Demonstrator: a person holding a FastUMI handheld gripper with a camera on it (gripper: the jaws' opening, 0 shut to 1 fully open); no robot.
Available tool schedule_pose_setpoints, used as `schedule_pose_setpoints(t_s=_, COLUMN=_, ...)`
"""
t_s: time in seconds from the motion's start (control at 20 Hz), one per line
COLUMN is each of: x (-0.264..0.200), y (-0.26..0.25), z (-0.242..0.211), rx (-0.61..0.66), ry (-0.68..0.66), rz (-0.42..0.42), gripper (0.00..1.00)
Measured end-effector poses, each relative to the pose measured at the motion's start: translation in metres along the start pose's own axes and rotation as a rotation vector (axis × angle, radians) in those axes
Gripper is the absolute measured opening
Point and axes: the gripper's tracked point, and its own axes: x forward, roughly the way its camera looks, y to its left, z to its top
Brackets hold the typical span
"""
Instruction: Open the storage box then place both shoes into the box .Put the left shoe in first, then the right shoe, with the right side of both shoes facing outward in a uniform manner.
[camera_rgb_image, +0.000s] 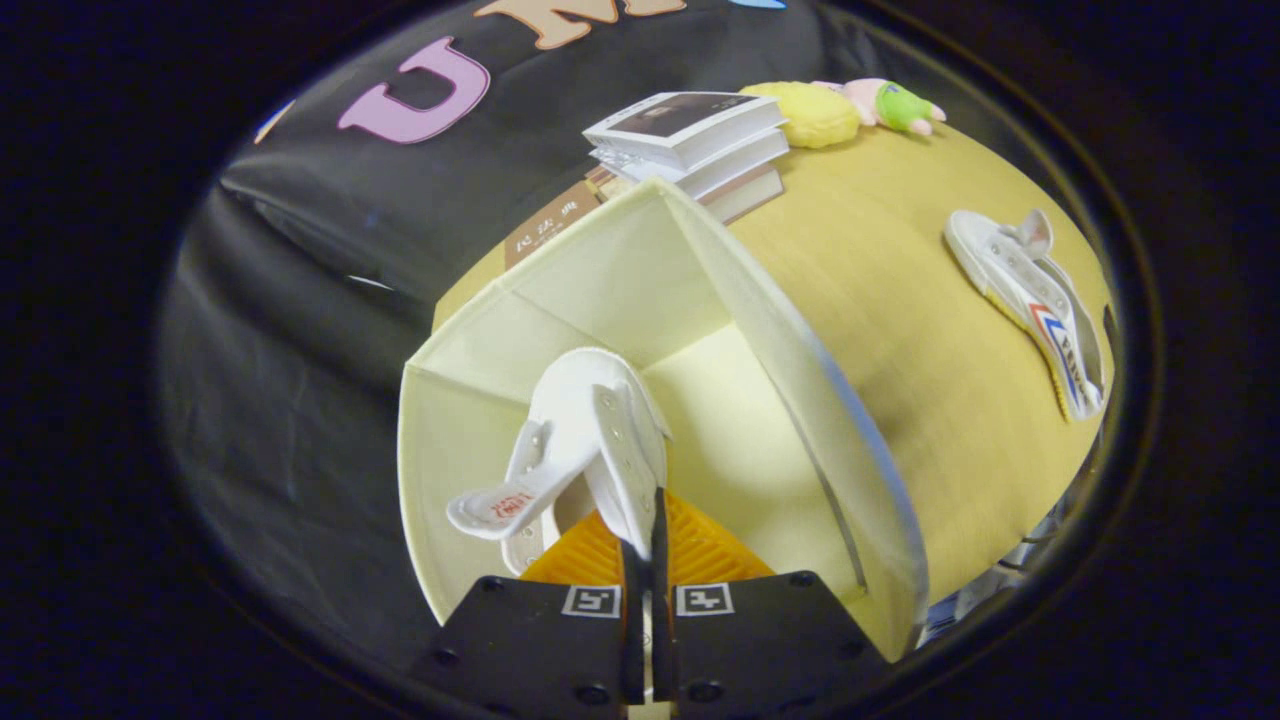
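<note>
Gripper view: the hand-held gripper sits at the lower centre of the frame with its orange fingers pressed together on the eyelet edge of a white shoe. The shoe hangs inside the open cream storage box, toe pointing toward the box's back wall, tongue flopped out to the lower left. The box stands on the yellow tabletop. The second shoe, white with red and blue stripes, lies on the tabletop at the right of the frame, well apart from the box. Beyond the box, at upper centre, rests a stack of books; plush toys lie just beside it.
</note>
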Motion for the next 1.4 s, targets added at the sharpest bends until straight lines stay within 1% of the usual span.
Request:
schedule_pose_setpoints(t_s=0.1, x=0.0, y=0.001, z=-0.006, rx=-0.026, ry=0.026, rz=0.011, gripper=0.08)
schedule_pose_setpoints(t_s=0.15, x=-0.001, y=0.003, z=-0.012, rx=-0.043, ry=0.056, rz=0.036, gripper=0.09)
schedule_pose_setpoints(t_s=0.2, x=-0.005, y=0.012, z=-0.015, rx=-0.048, ry=0.078, rz=0.086, gripper=0.16)
schedule_pose_setpoints(t_s=0.3, x=-0.024, y=0.037, z=-0.016, rx=-0.043, ry=0.116, rz=0.227, gripper=0.31)
schedule_pose_setpoints(t_s=0.35, x=-0.034, y=0.042, z=-0.011, rx=-0.048, ry=0.117, rz=0.269, gripper=0.39)
schedule_pose_setpoints(t_s=0.55, x=-0.072, y=0.042, z=0.001, rx=-0.148, ry=0.106, rz=0.347, gripper=0.95)
schedule_pose_setpoints(t_s=0.6, x=-0.082, y=0.04, z=0.005, rx=-0.185, ry=0.094, rz=0.362, gripper=0.99)
schedule_pose_setpoints(t_s=0.7, x=-0.1, y=0.03, z=0.011, rx=-0.292, ry=0.076, rz=0.375, gripper=0.99)
schedule_pose_setpoints(t_s=0.8, x=-0.113, y=0.011, z=0.022, rx=-0.392, ry=0.043, rz=0.368, gripper=1.0)
schedule_pose_setpoints(t_s=1.05, x=-0.144, y=-0.064, z=0.044, rx=-0.537, ry=-0.006, rz=0.315, gripper=1.0)
schedule_pose_setpoints(t_s=1.2, x=-0.153, y=-0.124, z=0.068, rx=-0.608, ry=-0.036, rz=0.231, gripper=1.0)
schedule_pose_setpoints(t_s=1.4, x=-0.154, y=-0.194, z=0.1, rx=-0.632, ry=-0.041, rz=0.112, gripper=0.99)
